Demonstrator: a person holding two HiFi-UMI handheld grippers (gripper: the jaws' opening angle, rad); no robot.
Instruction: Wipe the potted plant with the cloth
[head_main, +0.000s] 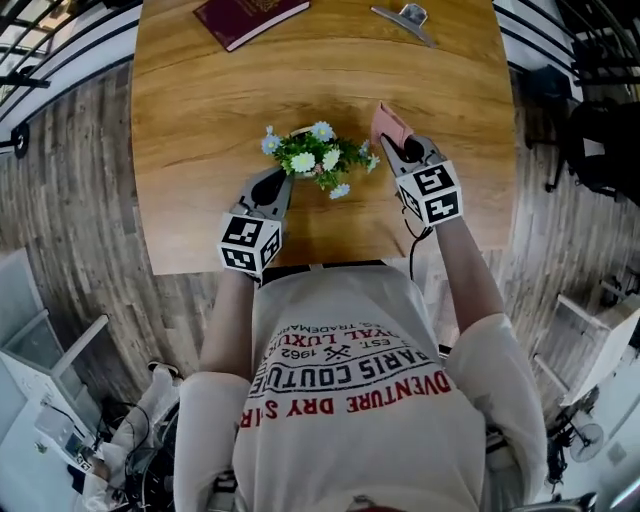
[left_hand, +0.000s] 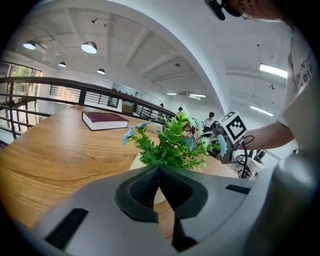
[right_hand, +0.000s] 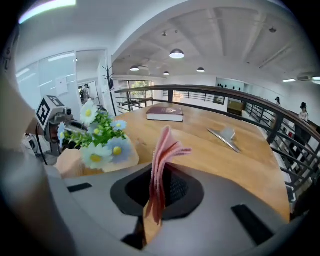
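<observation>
A dark red book (head_main: 250, 15) and a grey metal piece (head_main: 405, 18) are seen at the far side of the wooden table (head_main: 200, 90), well apart from the potted plant (head_main: 320, 160). No other thing is set between them and the plant. The plant, green leaves with pale blue and white flowers in a cream pot, is placed near the table's near edge, about midway across it. The left gripper (head_main: 272, 188) is held just beside the pot on its left, its jaws closed together with nothing between them. In the left gripper view the leaves are seen directly past the tips, and the pot is partly hidden by the jaws. The right gripper (head_main: 405, 150) is held just to the plant's right, its jaws clamped on the pink cloth (right_hand: 162, 155), which is folded and stands up above the tips. Whether the cloth touches the flowers cannot be told. Bare wood is left open behind the plant and out to both sides. The near edge is found close under both grippers, with the person's body right behind it.
</observation>
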